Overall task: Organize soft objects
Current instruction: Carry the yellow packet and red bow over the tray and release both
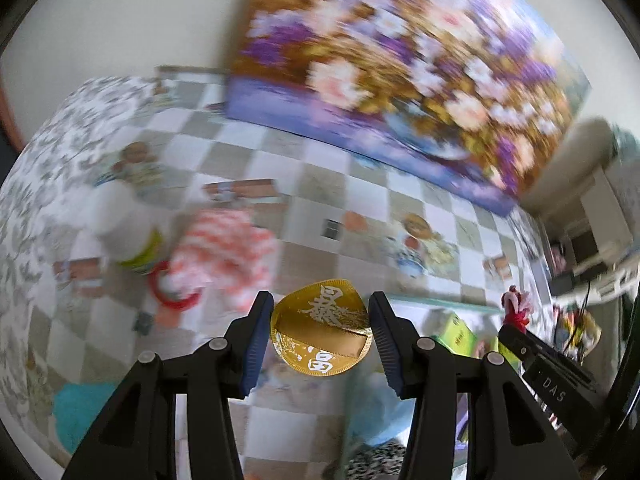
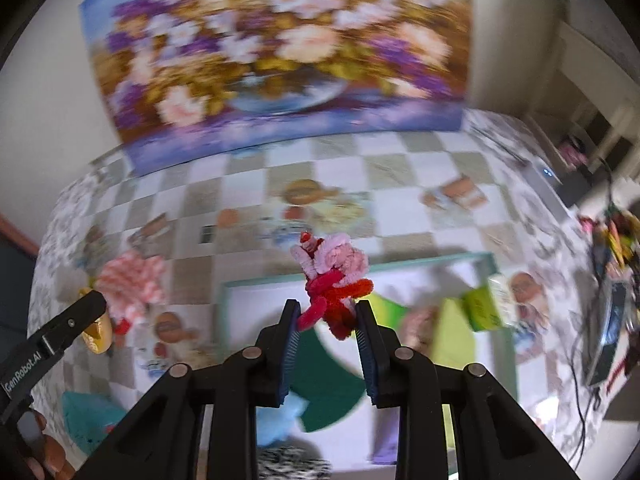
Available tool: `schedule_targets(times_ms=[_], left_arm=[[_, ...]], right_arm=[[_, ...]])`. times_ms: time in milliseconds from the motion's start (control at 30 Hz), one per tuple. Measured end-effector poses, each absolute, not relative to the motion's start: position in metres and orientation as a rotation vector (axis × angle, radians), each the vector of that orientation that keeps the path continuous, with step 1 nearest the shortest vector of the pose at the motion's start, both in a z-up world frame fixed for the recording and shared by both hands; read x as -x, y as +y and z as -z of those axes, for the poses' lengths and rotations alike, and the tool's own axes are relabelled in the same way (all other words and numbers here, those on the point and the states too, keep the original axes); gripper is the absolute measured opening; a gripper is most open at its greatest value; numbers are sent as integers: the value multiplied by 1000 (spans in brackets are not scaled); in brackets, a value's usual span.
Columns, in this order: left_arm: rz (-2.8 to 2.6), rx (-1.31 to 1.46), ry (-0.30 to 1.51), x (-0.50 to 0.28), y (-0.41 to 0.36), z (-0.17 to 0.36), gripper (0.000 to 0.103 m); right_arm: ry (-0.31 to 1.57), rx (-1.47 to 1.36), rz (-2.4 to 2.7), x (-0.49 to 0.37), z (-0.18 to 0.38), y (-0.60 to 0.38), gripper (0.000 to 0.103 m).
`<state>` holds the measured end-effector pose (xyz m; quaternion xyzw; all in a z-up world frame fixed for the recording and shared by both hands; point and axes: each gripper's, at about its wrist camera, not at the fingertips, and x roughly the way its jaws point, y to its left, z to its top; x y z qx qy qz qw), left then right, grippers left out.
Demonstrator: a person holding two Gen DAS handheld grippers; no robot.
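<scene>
Overhead, checkered patterned cloth covers counter point(image 2: 400, 168); large flower painting point(image 2: 272, 48) leans against pale wall behind. Shallow tray point(image 2: 440, 259) with felt pieces sits on counter under right claw. Left claw point(image 1: 320, 330) pinches gold fan-shaped piece point(image 1: 320, 332) between pads. Right claw point(image 2: 328, 318) clamps red-and-pink pipe-cleaner flower point(image 2: 332, 280), bloom sticking out past fingertips, above tray.

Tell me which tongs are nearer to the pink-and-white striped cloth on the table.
Left. The left tongs, holding a gold piece, hang beside the striped cloth; the right tongs are farther away, over the tray.
</scene>
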<state>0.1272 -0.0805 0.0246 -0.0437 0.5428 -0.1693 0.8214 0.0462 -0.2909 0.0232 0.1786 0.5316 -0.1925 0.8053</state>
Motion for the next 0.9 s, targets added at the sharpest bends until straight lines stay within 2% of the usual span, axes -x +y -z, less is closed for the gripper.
schedule_targets(times_ms=[400, 733, 800, 900], left_arm=[[518, -79, 1227, -114, -184, 18, 51], [517, -124, 1270, -119, -197, 49, 52], [525, -111, 1277, -121, -196, 52, 62], [533, -87, 1292, -124, -193, 52, 64]], right_arm=[[1194, -448, 518, -19, -3, -344, 31], [1259, -480, 508, -24, 28, -350, 33], [1262, -496, 507, -23, 31, -352, 33], [1268, -518, 504, -24, 34, -354, 33]])
